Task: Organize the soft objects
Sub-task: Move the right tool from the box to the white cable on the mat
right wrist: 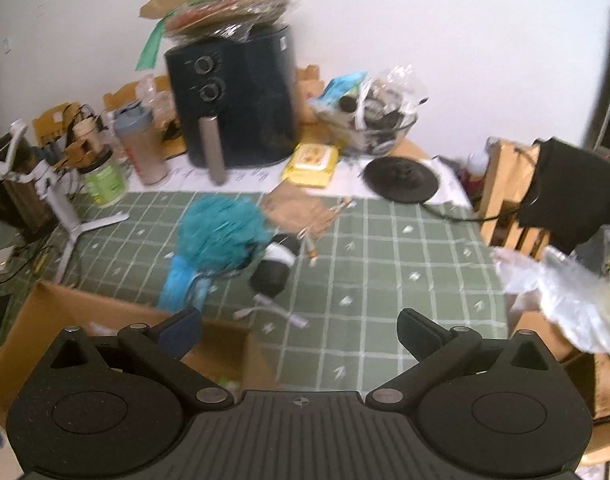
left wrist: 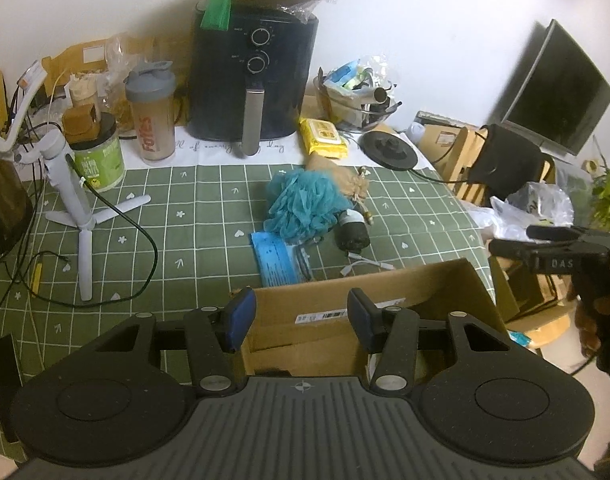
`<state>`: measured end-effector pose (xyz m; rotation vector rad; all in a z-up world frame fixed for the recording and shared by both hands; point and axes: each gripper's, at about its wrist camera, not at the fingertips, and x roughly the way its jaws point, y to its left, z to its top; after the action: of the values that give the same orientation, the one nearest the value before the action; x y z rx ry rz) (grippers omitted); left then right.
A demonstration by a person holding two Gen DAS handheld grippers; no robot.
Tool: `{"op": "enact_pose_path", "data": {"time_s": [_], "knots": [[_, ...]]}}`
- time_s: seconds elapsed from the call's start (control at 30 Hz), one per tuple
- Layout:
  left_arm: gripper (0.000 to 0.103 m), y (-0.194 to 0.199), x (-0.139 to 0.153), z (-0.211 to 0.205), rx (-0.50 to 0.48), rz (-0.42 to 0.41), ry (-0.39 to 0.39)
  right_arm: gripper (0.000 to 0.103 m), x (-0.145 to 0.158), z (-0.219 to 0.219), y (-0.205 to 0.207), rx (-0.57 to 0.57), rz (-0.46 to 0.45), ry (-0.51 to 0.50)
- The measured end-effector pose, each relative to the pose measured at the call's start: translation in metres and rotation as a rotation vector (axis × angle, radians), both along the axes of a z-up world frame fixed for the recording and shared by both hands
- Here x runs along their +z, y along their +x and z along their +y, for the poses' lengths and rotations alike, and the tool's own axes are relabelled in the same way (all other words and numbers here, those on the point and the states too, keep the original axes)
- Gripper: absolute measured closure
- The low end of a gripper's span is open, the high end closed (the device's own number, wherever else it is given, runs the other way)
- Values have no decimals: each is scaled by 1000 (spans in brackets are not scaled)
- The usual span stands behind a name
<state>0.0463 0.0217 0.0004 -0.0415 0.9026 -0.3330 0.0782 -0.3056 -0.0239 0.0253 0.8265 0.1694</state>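
Observation:
A teal mesh bath loofah (left wrist: 303, 204) lies mid-table on the green checked cloth, also in the right wrist view (right wrist: 221, 236). Beside it lie a rolled black sock (left wrist: 351, 232) (right wrist: 277, 264), a tan burlap pouch (left wrist: 345, 180) (right wrist: 301, 212) and a blue packet (left wrist: 277, 260) (right wrist: 181, 284). An open cardboard box (left wrist: 385, 300) (right wrist: 85, 312) sits at the near edge. My left gripper (left wrist: 301, 320) is open and empty above the box. My right gripper (right wrist: 301, 336) is open and empty over the cloth right of the box; its fingers also show in the left wrist view (left wrist: 553, 248).
A black air fryer (left wrist: 253, 80), shaker bottle (left wrist: 151, 116), green jar (left wrist: 99, 156), yellow wipes pack (left wrist: 323, 138), glass bowl of clutter (left wrist: 359, 100) and black round base (left wrist: 391, 150) line the back. A white tripod (left wrist: 73, 200) with cables stands left. Wooden chair and plastic bags are right.

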Motion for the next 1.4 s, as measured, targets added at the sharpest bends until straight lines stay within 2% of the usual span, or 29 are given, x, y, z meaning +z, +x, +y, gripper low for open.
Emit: {"op": "enact_pose_path", "data": {"time_s": [0.1, 0.37, 0.43, 0.53, 0.7, 0.87, 1.0, 1.13, 1.33, 1.4], "knots": [[53, 2, -2, -1, -3, 2, 6, 0, 0, -3, 4, 14, -47, -35], [52, 9, -5, -1, 20, 15, 20, 0, -14, -10, 30, 105, 9, -68], [42, 10, -6, 0, 29, 20, 20, 0, -18, -11, 35, 124, 22, -56], [37, 12, -7, 2, 42, 15, 17, 0, -27, -15, 47, 145, 36, -18], [36, 17, -8, 2, 57, 27, 11, 0, -44, -19, 73, 159, 76, 16], [36, 19, -12, 3, 73, 50, 6, 1, -65, -11, 97, 230, 113, 9], [36, 20, -14, 4, 84, 61, -2, 11, -81, -3, 114, 295, 138, 9], [36, 21, -15, 6, 104, 69, -5, 13, -101, 9, 128, 391, 165, -25], [36, 23, -19, 9, 137, 91, -5, 32, -134, 26, 144, 519, 231, -64], [36, 24, -21, 10, 149, 98, -6, 41, -144, 32, 148, 551, 250, -85]]}}
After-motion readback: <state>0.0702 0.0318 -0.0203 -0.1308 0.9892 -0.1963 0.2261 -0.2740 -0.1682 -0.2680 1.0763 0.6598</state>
